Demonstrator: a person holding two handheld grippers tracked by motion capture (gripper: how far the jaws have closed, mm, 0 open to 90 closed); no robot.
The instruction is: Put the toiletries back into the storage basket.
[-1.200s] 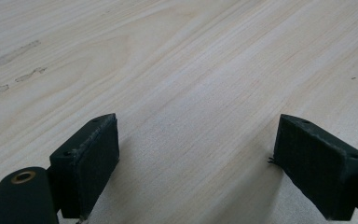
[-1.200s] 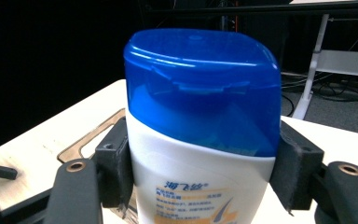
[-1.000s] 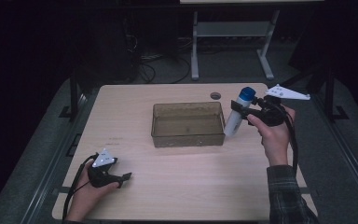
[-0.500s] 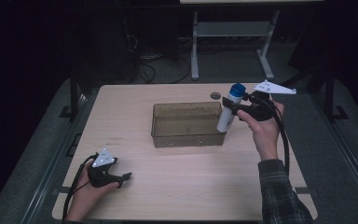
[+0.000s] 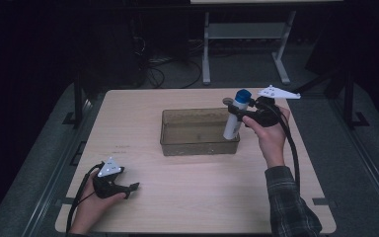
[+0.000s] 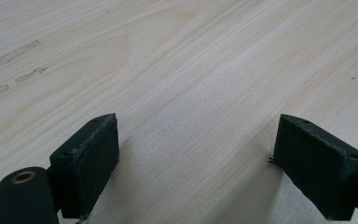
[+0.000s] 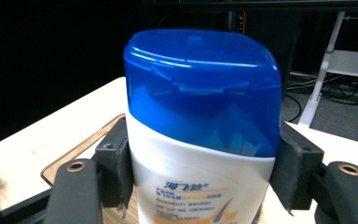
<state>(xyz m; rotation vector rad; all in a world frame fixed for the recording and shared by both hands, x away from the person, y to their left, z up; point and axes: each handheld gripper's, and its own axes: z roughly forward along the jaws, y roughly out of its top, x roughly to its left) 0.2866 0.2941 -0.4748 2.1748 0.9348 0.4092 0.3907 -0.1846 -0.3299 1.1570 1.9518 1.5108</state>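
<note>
White plastic with a blue flip cap: in the high view the bottle (image 5: 236, 117) stands nearly upright right of centre in the frame, hanging over the right end of the clear brown bin (image 5: 200, 132), its base at or just inside the rim. The right gripper (image 5: 244, 114) pinches it from the right, just under the cap. The left gripper (image 5: 128, 186) rests on the wooden table (image 5: 192, 197) at the lower left, well apart from the bin.

In the left gripper view the two black jaws stand spread, with only pale wood grain between them.

In the right gripper view the bottle (image 7: 200, 135) takes up the centre of the frame, and both pads (image 7: 119, 163) press its white shoulders right where the cap begins.

The bottle looks like a rigid, smooth-walled shampoo container, probably moderately heavy if full and somewhat slippery. Its walls may flex a little under pressure. Holding it high puts the weight below the jaws, so it could swing; the flat sides below the cap seem the safest hold, not the hinged lid.
</note>
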